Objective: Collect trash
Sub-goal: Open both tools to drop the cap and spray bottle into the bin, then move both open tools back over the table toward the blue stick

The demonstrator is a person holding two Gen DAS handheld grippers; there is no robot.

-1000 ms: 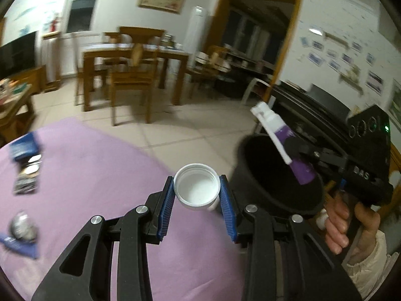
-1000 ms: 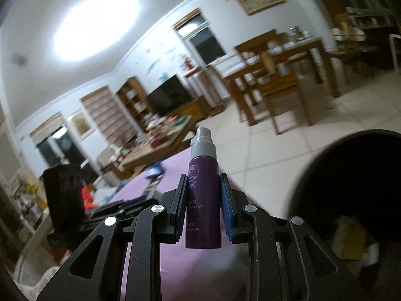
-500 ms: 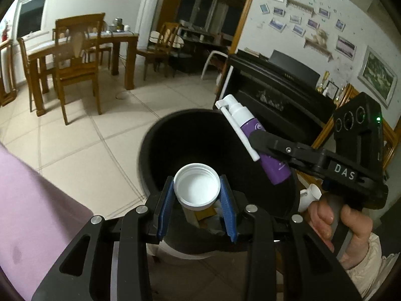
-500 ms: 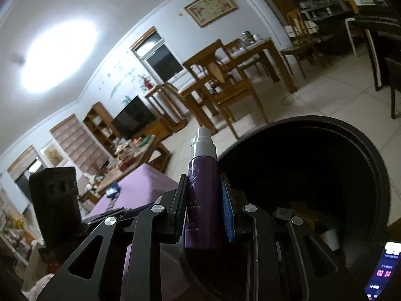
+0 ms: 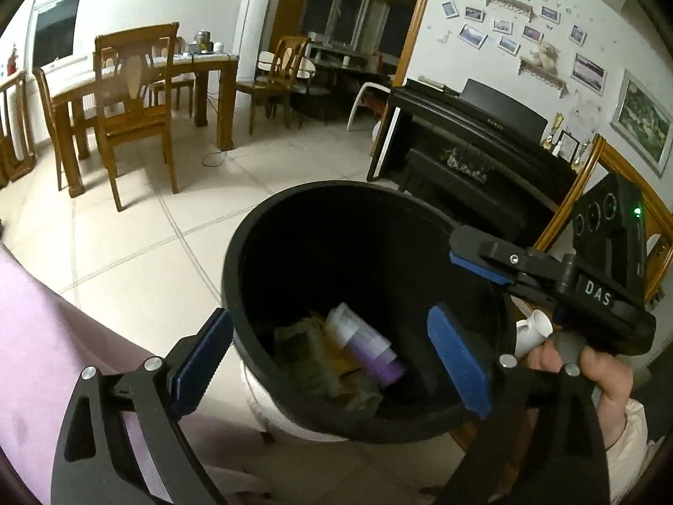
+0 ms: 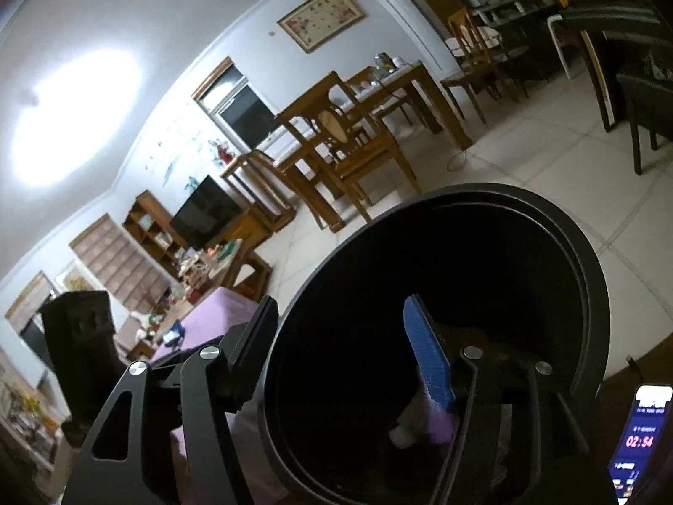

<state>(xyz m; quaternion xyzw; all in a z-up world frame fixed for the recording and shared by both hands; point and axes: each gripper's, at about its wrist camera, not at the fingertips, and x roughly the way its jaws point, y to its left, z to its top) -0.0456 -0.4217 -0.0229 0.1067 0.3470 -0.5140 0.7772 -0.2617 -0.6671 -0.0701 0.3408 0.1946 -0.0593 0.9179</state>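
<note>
In round black bin (image 5: pixel 235 277): smooth purple spray bottle (image 5: pixel 370 351).

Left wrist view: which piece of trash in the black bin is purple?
The spray bottle, lying on its side at the bottom of the bin. The crumpled wrappers beside it are dull green and yellow-brown, not purple.

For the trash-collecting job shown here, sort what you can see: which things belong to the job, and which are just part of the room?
Part of the job:
black bin
purple spray bottle lying in it
left claw, opening, nothing between its pads
right claw, opening, empty

Just lying about:
dining table
wooden chair
piano
phone
</note>
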